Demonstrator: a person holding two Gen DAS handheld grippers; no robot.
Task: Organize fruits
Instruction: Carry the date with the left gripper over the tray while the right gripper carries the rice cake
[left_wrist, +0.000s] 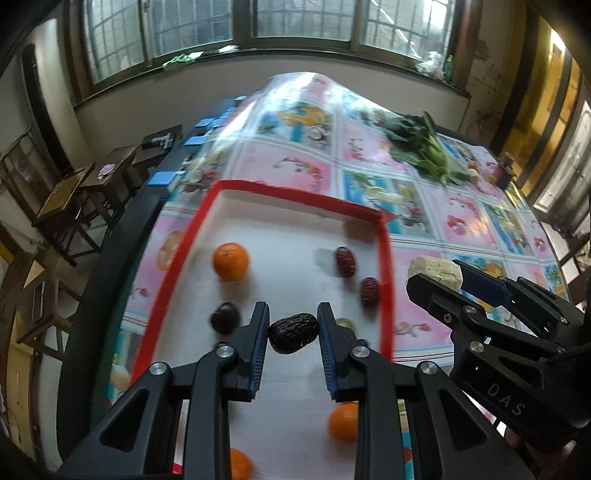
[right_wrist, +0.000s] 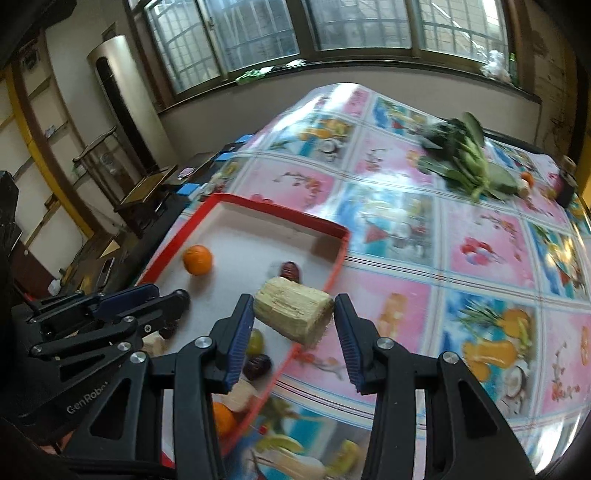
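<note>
A dark wrinkled dried date (left_wrist: 293, 333) sits clamped between the jaws of the left gripper (left_wrist: 292, 334), over the near part of the shallow red-rimmed white tray (left_wrist: 385, 266); the right gripper (right_wrist: 293, 317) has its jaws closed on a pale, fibrous cut length of sugarcane (right_wrist: 293, 314), hanging above the tray's right rim. To place well, I judge each should come down over bare white floor before the jaws part, the date near the two reddish dates (left_wrist: 345, 261) far right; oranges (left_wrist: 231, 261) and a dark round fruit (left_wrist: 225, 317) crowd the left; leafy greens (right_wrist: 461, 158) lie well apart on the bench's flowered plastic cloth (right_wrist: 480, 258).
</note>
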